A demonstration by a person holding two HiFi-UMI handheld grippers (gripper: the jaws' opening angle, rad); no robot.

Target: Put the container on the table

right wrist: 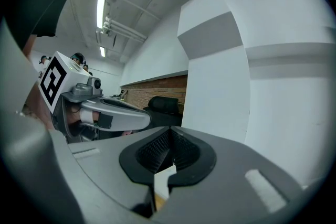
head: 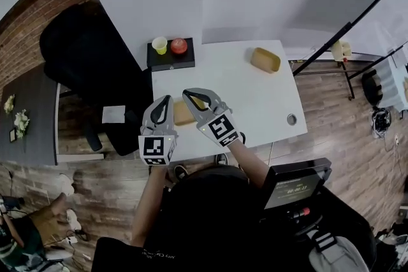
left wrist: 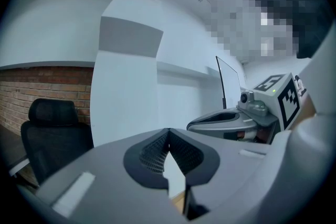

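Observation:
A shallow tan container (head: 183, 114) lies on the white table (head: 255, 99) near its front edge, partly hidden under my two grippers. A second tan container (head: 265, 60) sits at the table's far right. My left gripper (head: 167, 99) and right gripper (head: 189, 95) hover side by side over the near container, both pointing level. In the left gripper view the left gripper (left wrist: 168, 131) has its tips together with nothing between them, and the right gripper (left wrist: 231, 122) shows beside it. The right gripper (right wrist: 170, 131) is likewise shut and empty, with the left gripper (right wrist: 107, 113) at its side.
A black box (head: 170, 58) at the table's back left carries a yellow cup (head: 159, 45) and a red round object (head: 179, 45). A black office chair (head: 89, 54) stands left of the table. A small round metal fitting (head: 291, 118) sits near the right edge.

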